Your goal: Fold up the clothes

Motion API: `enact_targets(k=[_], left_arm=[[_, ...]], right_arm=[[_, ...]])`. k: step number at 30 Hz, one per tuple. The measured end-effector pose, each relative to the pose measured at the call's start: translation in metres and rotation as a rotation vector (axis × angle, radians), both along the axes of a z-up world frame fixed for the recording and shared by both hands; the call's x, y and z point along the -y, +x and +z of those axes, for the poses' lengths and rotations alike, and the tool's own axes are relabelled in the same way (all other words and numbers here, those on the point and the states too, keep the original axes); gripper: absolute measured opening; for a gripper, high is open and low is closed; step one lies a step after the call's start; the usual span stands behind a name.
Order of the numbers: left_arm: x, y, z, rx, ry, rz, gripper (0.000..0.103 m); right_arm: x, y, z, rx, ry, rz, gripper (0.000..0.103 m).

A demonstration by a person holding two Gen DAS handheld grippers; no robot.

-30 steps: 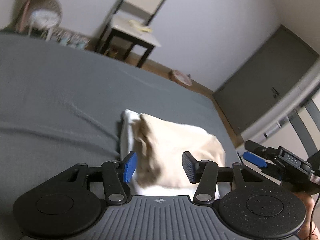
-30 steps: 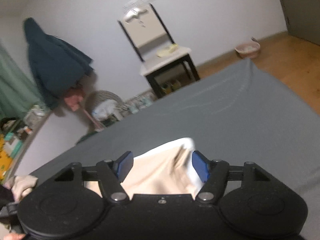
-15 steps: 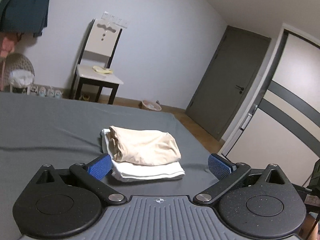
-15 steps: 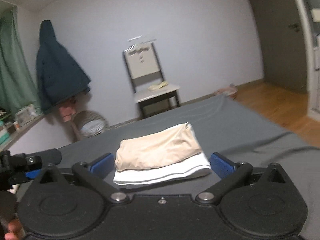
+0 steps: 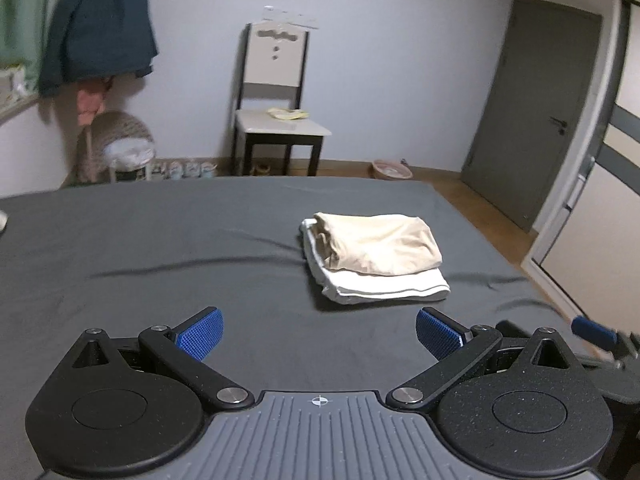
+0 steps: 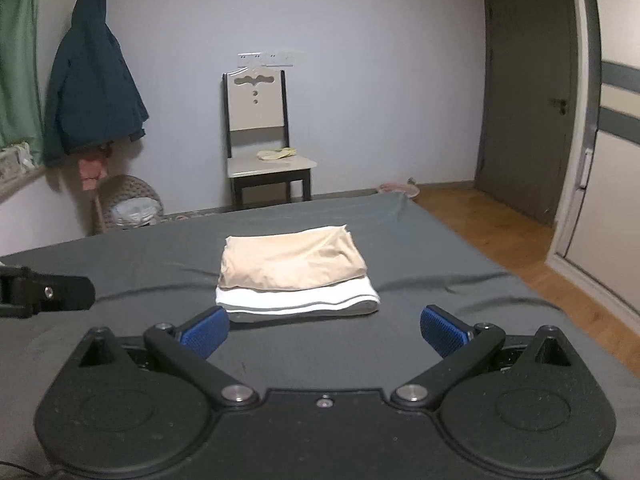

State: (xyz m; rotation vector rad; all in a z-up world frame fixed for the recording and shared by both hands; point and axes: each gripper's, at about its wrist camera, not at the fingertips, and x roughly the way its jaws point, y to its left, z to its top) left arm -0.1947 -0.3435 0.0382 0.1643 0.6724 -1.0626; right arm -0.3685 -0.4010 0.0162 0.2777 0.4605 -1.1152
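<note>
Right wrist view — folded clothes (image 6: 294,276) lie beyond spread fingers (image 6: 204,330), untouched.

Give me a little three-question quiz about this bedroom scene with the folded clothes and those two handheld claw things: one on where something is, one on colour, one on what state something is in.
1. Where does the beige folded garment lie?
A. On the chair
B. On top of the white folded garment
C. On the floor

2. What colour is the jacket hanging on the wall?
A. Red
B. Yellow
C. Dark blue-green

3. How do the left gripper and right gripper stand?
A. Both open and empty
B. Both shut on cloth
C. One open, one holding the garment

Answers:
1. B, the beige piece rests on the white one, on the grey bed.
2. C, it shows dark teal beside the chair.
3. A, in each wrist view the blue pads sit wide apart with nothing between them.
</note>
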Motion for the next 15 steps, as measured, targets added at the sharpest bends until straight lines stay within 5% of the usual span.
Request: enact_targets(k=[6,15], left_arm=[[-0.011,0.000,0.003,0.003,0.015,0.041,0.103],[0.004,-0.010,0.000,0.063,0.133,-0.008,0.103]], right_arm=[[-0.006,0.006,0.010,-0.071,0.093,0.009,0.103],[0.009,-0.005,-0.003,-0.012,0.260,-0.057,0.103]])
